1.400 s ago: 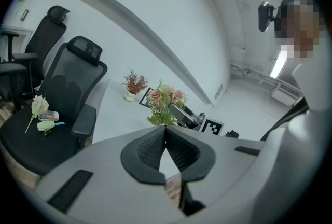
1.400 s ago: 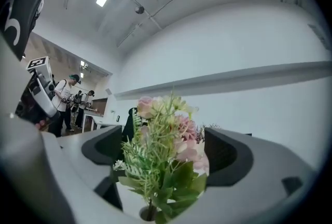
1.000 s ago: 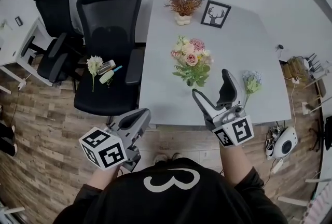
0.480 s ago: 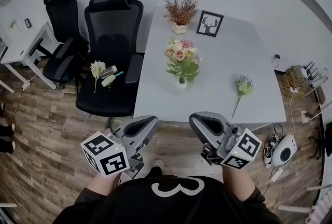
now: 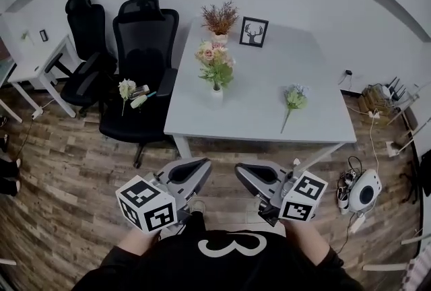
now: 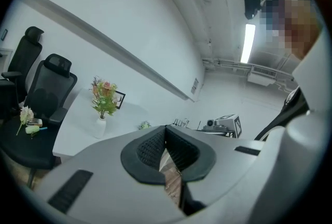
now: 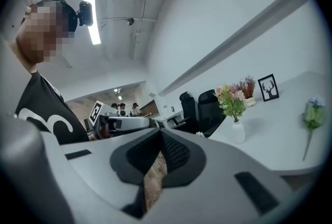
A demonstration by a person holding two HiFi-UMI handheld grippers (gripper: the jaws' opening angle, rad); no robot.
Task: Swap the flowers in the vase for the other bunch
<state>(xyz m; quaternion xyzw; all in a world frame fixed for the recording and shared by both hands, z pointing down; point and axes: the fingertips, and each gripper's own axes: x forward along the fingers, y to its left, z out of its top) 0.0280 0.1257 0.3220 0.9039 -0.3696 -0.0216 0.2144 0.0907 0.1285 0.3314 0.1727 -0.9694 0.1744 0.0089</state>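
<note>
- Wood-plank floor (image 5: 74, 155) lies under me, and a white table (image 5: 269, 114) stands ahead at twelve o'clock with a pale wall behind it.
- I hold my left gripper (image 5: 201, 167) low at seven o'clock in the head view, over the floor and short of the table's near edge. Its jaws are closed tip to tip with nothing between them.
- My right gripper (image 5: 244, 172) is just beside it at five o'clock, also over the floor. Its jaws are pressed together and empty too.
- Neither gripper touches the table or anything on it.
- The white vase (image 5: 216, 91) stands upright at about eleven o'clock from my grippers, near the table's left edge, and the pink and cream bouquet (image 5: 214, 57) is in it.
- The blue bunch (image 5: 294, 95) lies flat on the tabletop at about one o'clock, well apart from the vase, with its blooms toward the far side and its stem pointing back at me.
- At the table's far edge, a pot of dried rust-coloured sprigs (image 5: 219, 17) stands just beside a framed deer picture (image 5: 254, 32).
- A black office chair (image 5: 138, 60) is at ten o'clock, against the table's left side. A white flower (image 5: 124, 87) lies on its seat next to some small items I can't identify.
- A second black chair (image 5: 84, 47) stands to its left, by a white desk (image 5: 27, 60).
</note>
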